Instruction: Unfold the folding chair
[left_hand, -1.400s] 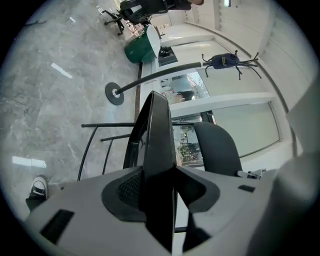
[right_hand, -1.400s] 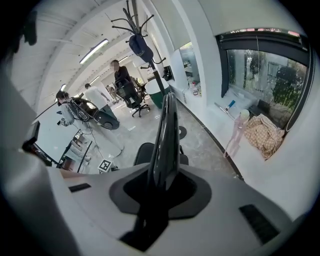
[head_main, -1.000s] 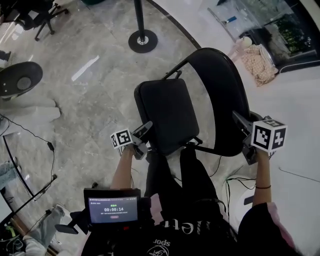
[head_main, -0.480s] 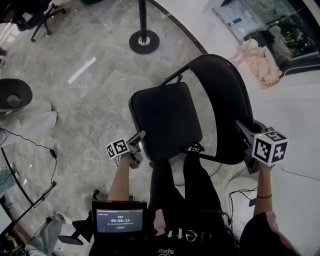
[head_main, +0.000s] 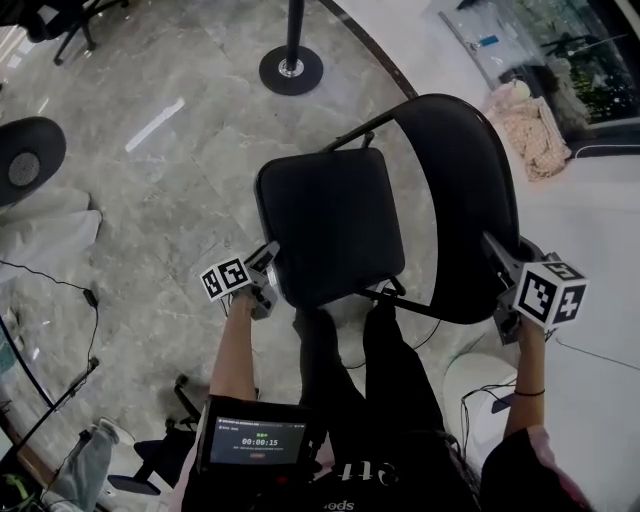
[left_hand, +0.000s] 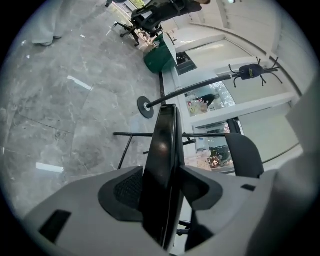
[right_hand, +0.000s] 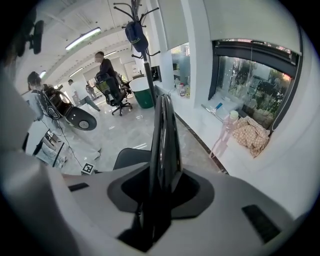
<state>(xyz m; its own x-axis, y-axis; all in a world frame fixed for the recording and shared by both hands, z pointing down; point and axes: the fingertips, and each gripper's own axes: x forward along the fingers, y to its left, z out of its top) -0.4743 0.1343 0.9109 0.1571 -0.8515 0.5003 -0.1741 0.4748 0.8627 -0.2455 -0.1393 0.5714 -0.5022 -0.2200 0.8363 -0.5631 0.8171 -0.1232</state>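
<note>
The black folding chair stands in front of me, its seat (head_main: 330, 225) nearly flat and its curved backrest (head_main: 460, 200) to the right. My left gripper (head_main: 268, 262) is at the seat's left front edge. In the left gripper view the seat (left_hand: 162, 145) runs edge-on between the jaws of the left gripper (left_hand: 162, 189); the jaws have just been opening and the pads still lie against it. My right gripper (head_main: 497, 252) is on the backrest's near rim. The backrest (right_hand: 164, 135) stands between the right gripper (right_hand: 162, 186) jaws, which have just been opening, pads still touching.
My legs (head_main: 370, 380) stand just behind the seat. A stanchion base (head_main: 291, 70) is beyond the chair, and an office chair base (head_main: 25, 150) sits far left. Cables (head_main: 60, 290) trail on the marble floor. A cloth bundle (head_main: 535, 115) lies at upper right.
The seat has swung down and lies flatter and broader. My left gripper has sunk and slid left with the seat's edge. My right gripper has shifted a little right and lower along the backrest.
</note>
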